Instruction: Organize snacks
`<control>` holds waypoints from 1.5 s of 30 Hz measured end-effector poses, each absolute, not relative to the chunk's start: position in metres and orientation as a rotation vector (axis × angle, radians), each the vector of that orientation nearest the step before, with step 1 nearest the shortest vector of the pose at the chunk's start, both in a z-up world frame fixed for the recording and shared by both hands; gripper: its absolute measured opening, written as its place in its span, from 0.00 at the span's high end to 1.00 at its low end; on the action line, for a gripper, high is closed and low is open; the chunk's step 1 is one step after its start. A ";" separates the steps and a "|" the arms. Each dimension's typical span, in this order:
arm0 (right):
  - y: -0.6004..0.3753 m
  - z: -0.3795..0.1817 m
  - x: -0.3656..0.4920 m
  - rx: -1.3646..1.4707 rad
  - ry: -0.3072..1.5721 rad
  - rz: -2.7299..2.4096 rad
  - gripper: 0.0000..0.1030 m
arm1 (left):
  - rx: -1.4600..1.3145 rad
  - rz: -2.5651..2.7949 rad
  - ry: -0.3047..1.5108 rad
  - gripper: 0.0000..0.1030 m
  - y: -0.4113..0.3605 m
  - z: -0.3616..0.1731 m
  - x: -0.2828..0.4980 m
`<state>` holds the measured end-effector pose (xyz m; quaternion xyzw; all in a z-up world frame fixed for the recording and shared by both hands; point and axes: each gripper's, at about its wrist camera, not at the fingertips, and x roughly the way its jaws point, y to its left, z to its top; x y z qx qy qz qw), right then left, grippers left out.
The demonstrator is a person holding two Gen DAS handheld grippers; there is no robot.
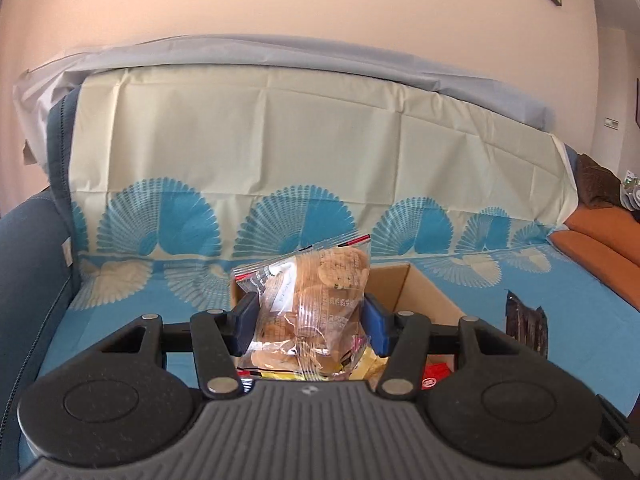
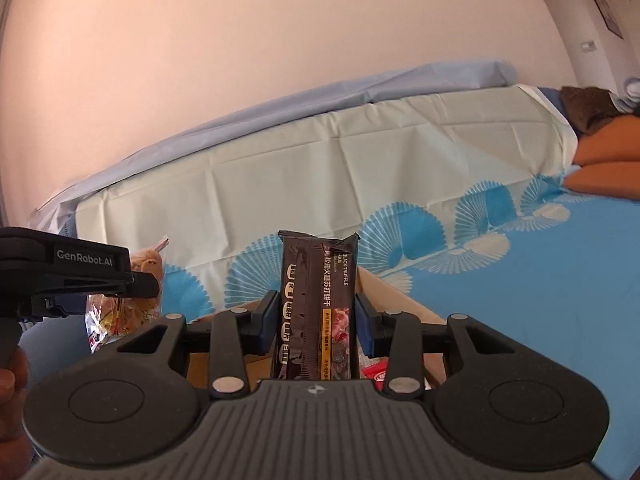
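Cookie bag (image 1: 308, 304) clamped in left tool (image 1: 310, 322); cracker pack (image 2: 316, 312) in right tool (image 2: 316, 322).

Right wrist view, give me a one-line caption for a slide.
Right gripper holds a dark cracker pack upright over the cardboard box.

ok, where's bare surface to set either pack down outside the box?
Bare blue cloth lies right of the cardboard box, running toward the orange cushions. More lies left of the box, up to the sofa arm. The box interior is crowded with packets. The left gripper holds the cookie bag; the right gripper holds the dark cracker pack.
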<state>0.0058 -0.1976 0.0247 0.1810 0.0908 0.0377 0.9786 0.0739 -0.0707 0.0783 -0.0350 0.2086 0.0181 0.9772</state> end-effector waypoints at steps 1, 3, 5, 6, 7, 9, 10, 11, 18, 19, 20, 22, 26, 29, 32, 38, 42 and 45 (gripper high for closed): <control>-0.202 0.023 0.010 0.382 0.189 0.064 0.60 | -0.062 0.029 0.418 0.42 -0.077 0.077 0.080; -0.204 0.020 0.017 0.392 0.193 0.055 0.60 | -0.048 0.023 0.422 0.41 -0.087 0.075 0.089; -0.204 0.017 0.023 0.394 0.205 0.055 0.58 | -0.039 0.015 0.432 0.35 -0.093 0.072 0.094; -0.204 0.017 0.026 0.392 0.217 0.051 0.55 | -0.032 0.000 0.438 0.23 -0.096 0.070 0.095; -0.203 0.015 0.030 0.386 0.234 0.050 0.42 | -0.024 -0.009 0.441 0.17 -0.098 0.069 0.095; -0.199 0.015 0.032 0.381 0.247 0.048 0.28 | -0.015 -0.019 0.432 0.12 -0.098 0.066 0.087; -0.198 0.015 0.031 0.380 0.242 0.050 0.27 | -0.015 -0.024 0.431 0.12 -0.097 0.064 0.082; -0.197 0.016 0.028 0.378 0.240 0.059 0.27 | -0.016 -0.024 0.431 0.12 -0.095 0.063 0.076; -0.193 0.019 0.017 0.355 0.246 0.052 0.03 | -0.081 0.034 0.433 0.04 -0.074 0.060 0.011; -0.192 0.020 0.015 0.351 0.250 0.056 0.01 | -0.094 0.036 0.436 0.03 -0.071 0.060 0.002; -0.191 0.021 0.013 0.348 0.256 0.062 0.01 | -0.100 0.035 0.442 0.02 -0.068 0.060 -0.007; -0.190 0.024 0.005 0.337 0.266 0.077 0.01 | -0.114 0.041 0.456 0.01 -0.063 0.060 -0.022; -0.191 0.039 -0.017 0.279 0.269 0.063 0.01 | -0.124 0.078 0.468 0.00 -0.056 0.061 -0.051; -0.193 0.050 -0.033 0.224 0.293 0.069 0.01 | -0.120 0.103 0.494 0.00 -0.058 0.056 -0.064; -0.198 0.047 -0.049 0.206 0.347 0.067 0.01 | -0.119 0.127 0.567 0.00 -0.062 0.047 -0.070; -0.207 0.042 -0.069 0.139 0.398 0.079 0.00 | -0.091 0.164 0.701 0.00 -0.068 0.023 -0.075; -0.217 0.022 -0.062 0.137 0.465 0.060 0.00 | -0.126 0.162 0.737 0.00 -0.069 0.016 -0.078; -0.222 0.014 -0.051 0.173 0.512 0.055 0.00 | -0.133 0.148 0.737 0.00 -0.072 0.019 -0.078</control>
